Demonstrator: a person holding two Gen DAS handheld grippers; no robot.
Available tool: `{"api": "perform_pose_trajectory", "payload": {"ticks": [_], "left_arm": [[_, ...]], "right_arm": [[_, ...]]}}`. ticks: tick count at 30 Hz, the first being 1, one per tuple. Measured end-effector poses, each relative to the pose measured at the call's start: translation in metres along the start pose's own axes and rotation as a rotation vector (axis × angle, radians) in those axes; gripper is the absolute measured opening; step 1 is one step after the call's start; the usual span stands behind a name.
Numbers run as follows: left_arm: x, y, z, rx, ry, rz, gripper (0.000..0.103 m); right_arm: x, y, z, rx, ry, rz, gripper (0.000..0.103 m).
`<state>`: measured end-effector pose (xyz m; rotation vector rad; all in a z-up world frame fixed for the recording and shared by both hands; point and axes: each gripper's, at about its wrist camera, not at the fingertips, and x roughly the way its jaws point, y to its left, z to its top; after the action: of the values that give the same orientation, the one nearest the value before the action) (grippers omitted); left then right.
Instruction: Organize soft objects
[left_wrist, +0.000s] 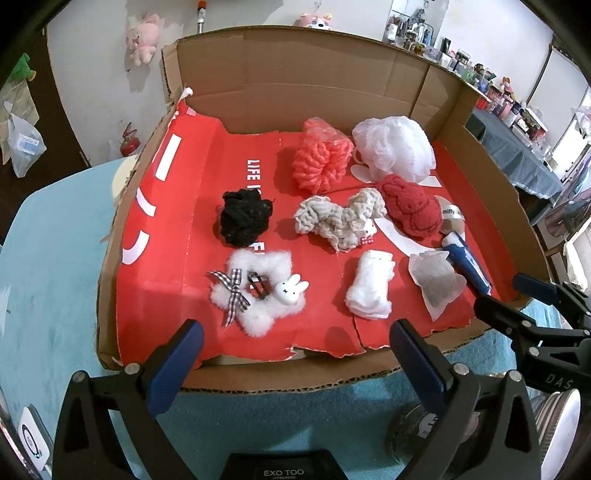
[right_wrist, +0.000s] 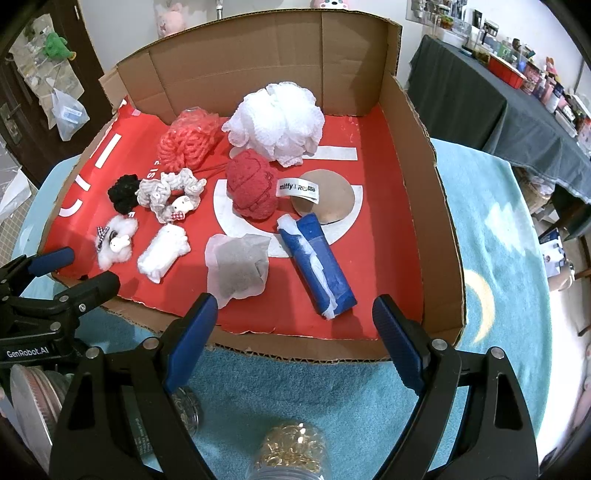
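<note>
Your left gripper (left_wrist: 295, 354) and right gripper (right_wrist: 295, 332) hover with jaws spread wide and nothing between them, over the teal cloth (right_wrist: 295, 387) at the near edge of the cardboard tray (right_wrist: 439, 229). Nearest you on its red floor lie a fluffy white clip (left_wrist: 255, 291) at 11 o'clock, a white roll (left_wrist: 369, 284), a paper sachet (right_wrist: 236, 269) and a blue-wrapped roll (right_wrist: 317, 266) at 1 o'clock. Farther back come the black scrunchie (left_wrist: 245, 216), cream scrunchie (left_wrist: 336, 218) and red knitted sponge (right_wrist: 251, 188) — then, toward 12 o'clock, coral yarn (right_wrist: 186, 142) and a white mesh pouf (right_wrist: 277, 123).
</note>
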<state>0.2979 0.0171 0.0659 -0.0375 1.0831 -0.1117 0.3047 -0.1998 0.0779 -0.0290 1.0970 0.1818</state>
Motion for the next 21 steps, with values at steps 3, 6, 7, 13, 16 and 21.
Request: {"api": "perform_pose_trajectory", "payload": {"ticks": [3,6,7,13,16,21], "left_arm": [[0.0004,-0.0002,0.0001,0.001,0.001,0.001,0.102],[0.0009,-0.0003,0.0003,-0.002,0.004,0.002,0.102],[0.0008,-0.0002,0.0003,-0.003,0.004,0.002,0.102],[0.0017,0.0006,0.0007,-0.007,0.010,-0.001,0.102],[0.0019,0.0005,0.0006,-0.006,0.010,0.000,0.102],[0.0021,0.0004,0.0008,-0.004,0.010,0.000,0.102]], "right_arm": [[0.0002,0.0001,0.0000,0.000,0.001,0.000,0.086],[0.0003,0.0001,0.0000,0.000,0.001,0.001,0.086],[0.0003,0.0002,0.0000,-0.001,0.001,0.001,0.086],[-0.0001,0.0002,-0.0001,0.001,0.000,0.000,0.086],[0.0000,0.0000,0.0001,0.004,0.002,0.005,0.086],[-0.0001,-0.0004,-0.0002,0.003,0.001,0.006,0.086]]}}
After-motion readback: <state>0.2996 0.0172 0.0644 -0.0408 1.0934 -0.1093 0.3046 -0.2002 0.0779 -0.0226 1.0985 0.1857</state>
